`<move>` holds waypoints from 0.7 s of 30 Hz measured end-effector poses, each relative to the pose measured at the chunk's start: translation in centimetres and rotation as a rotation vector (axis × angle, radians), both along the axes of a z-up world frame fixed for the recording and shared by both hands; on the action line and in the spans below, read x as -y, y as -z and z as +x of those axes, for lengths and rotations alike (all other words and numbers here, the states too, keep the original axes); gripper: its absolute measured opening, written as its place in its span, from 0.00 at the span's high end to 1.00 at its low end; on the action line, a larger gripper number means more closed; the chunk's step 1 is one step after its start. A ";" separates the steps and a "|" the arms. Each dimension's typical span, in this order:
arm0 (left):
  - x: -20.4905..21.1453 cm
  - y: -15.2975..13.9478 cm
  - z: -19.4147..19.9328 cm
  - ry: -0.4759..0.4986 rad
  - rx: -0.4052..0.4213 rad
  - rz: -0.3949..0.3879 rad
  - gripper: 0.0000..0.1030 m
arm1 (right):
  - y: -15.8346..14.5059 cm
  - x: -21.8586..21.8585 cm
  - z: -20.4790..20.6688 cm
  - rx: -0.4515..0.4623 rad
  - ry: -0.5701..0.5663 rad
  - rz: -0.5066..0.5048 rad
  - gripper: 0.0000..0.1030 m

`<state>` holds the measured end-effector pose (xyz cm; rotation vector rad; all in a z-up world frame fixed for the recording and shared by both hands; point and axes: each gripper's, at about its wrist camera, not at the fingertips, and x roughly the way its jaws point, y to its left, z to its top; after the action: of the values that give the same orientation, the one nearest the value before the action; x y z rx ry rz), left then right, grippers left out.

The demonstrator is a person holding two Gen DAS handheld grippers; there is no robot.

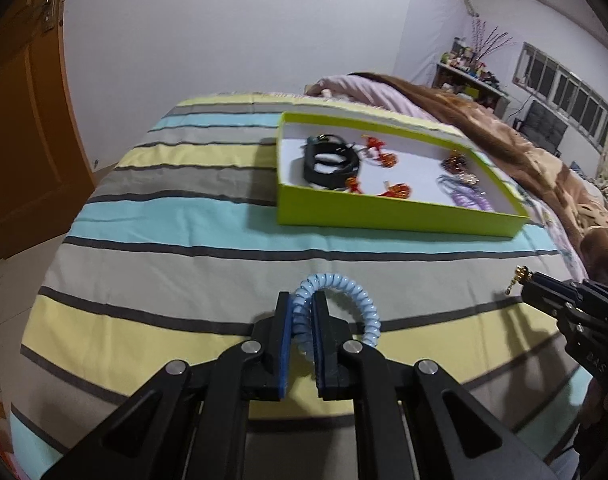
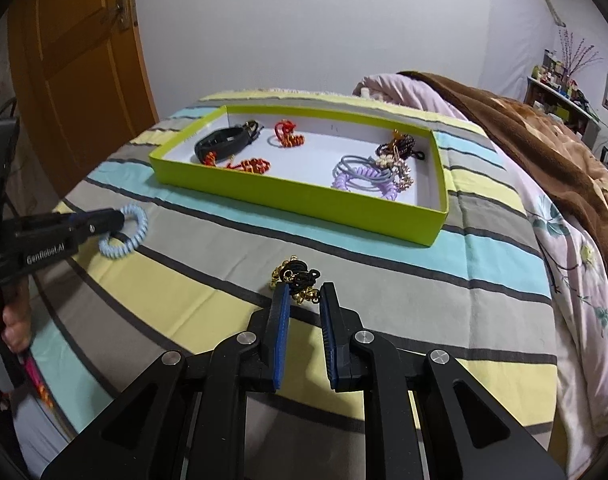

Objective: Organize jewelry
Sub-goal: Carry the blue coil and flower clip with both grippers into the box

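We see most pieces already inside the green box, while in front of it on the bed our left claw pinches the blue spiral band and our right claw closes around the black-and-gold ornament, both not yet in it.

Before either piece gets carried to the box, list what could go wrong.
1. The left gripper pinches only one side of the light blue spiral hair tie; the springy coil could twist or slip out.
2. The right gripper catches just the near edge of the black-and-gold beaded piece; it may drop on the striped bedspread before reaching the green box.
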<state>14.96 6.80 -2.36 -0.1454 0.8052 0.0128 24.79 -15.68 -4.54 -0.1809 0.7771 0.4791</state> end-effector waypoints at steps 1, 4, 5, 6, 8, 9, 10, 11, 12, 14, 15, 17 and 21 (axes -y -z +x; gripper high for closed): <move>0.2 -0.3 -0.4 0.005 0.012 -0.002 0.90 | -0.3 0.2 -0.2 0.006 0.000 0.008 0.85; 0.6 -1.3 -1.1 0.010 0.043 -0.011 0.90 | -0.9 0.5 -0.9 0.020 0.009 0.027 0.85; 0.8 -1.6 -1.4 0.012 0.057 -0.015 0.90 | -1.2 0.7 -1.2 0.027 0.011 0.034 0.85; 0.9 -2.0 -1.7 0.014 0.067 -0.019 0.90 | -1.5 0.9 -1.5 0.032 0.013 0.040 0.85; 1.2 -2.6 -2.2 0.021 0.084 -0.028 0.90 | -2.0 1.1 -2.1 0.045 0.015 0.049 0.85; 1.4 -2.9 -2.5 0.027 0.092 -0.028 0.90 | -2.4 1.2 -2.5 0.052 0.015 0.053 0.85; 1.6 -3.2 -2.8 0.032 0.100 -0.028 0.90 | -2.6 1.3 -2.7 0.057 0.016 0.056 0.85; 1.8 -3.5 -3.1 0.035 0.106 -0.029 0.90 | -2.9 1.4 -3.1 0.064 0.016 0.061 0.85; 2.0 -3.8 -3.4 0.041 0.113 -0.031 0.90 | -3.2 1.5 -3.4 0.070 0.016 0.065 0.85; 2.3 -4.4 -3.9 0.046 0.128 -0.030 0.90 | -3.9 1.8 -4.1 0.085 0.018 0.074 0.85; 2.4 -4.7 -4.1 0.048 0.137 -0.030 0.90 | -4.2 1.8 -4.4 0.092 0.018 0.078 0.85; 2.6 -5.4 -4.7 0.048 0.159 -0.023 0.90 | -4.8 2.0 -5.1 0.109 0.019 0.087 0.85; 3.0 -6.5 -5.6 0.048 0.193 -0.015 0.90 | -5.8 2.2 -6.1 0.133 0.019 0.102 0.85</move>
<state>9.31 3.82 4.13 -0.1394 0.6159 -0.0521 18.73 -17.89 1.28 -0.1095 0.6228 0.4827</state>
